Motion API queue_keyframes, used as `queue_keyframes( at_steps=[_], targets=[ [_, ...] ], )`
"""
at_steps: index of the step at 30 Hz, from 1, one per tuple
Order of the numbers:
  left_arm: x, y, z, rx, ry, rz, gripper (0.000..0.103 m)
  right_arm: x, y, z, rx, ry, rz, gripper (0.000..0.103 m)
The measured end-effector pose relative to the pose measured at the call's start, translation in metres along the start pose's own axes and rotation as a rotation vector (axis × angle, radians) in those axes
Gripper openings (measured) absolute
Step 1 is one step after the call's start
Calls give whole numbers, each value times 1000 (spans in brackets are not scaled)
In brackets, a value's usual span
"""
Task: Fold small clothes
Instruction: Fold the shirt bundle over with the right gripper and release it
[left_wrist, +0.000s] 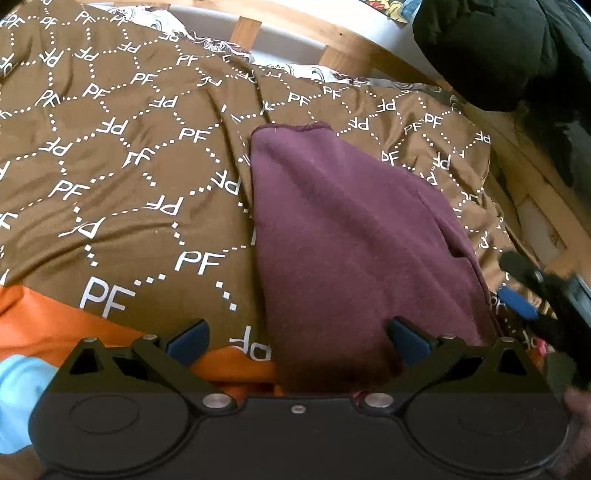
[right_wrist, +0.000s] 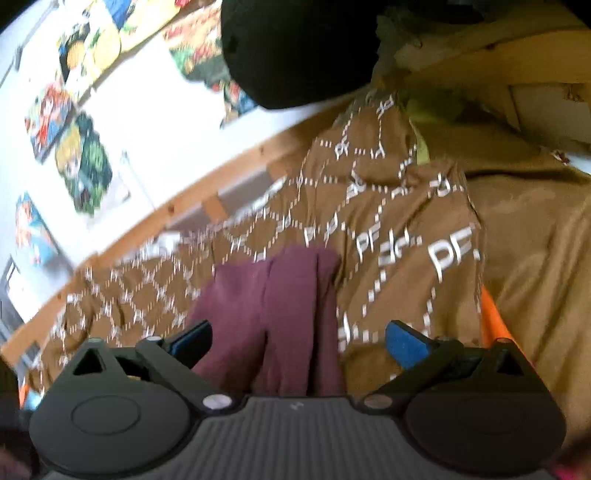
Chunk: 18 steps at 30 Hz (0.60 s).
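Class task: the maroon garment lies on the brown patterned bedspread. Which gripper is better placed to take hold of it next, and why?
Probably the left gripper: it is open and the maroon garment near edge already lies between its pads. The right gripper is open too, but its view is blurred and shows the cloth bunched nearer one pad.

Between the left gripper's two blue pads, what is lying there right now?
In the left wrist view, the left gripper stands open; between its pads lie brown printed bedspread and the near end of the maroon garment, ungripped.
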<state>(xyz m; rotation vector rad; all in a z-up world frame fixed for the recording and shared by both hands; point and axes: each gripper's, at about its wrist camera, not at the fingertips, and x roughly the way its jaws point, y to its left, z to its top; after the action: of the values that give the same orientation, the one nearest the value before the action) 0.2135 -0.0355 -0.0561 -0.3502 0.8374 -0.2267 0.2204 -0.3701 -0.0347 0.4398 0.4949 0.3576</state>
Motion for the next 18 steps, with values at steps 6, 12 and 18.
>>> queue_keyframes(
  at_steps=[6, 12, 18],
  targets=[
    [-1, -1, -2, -2, -4, 7, 102, 42, -7, 16, -59, -12, -26, 31],
    [-3, -6, -1, 31, -15, 31, 102, 69, -8, 19, -98, 30, 24, 7],
    [-2, -9, -3, 39, -19, 37, 102, 76, 2, 19, -188, 16, -9, 6]
  ],
)
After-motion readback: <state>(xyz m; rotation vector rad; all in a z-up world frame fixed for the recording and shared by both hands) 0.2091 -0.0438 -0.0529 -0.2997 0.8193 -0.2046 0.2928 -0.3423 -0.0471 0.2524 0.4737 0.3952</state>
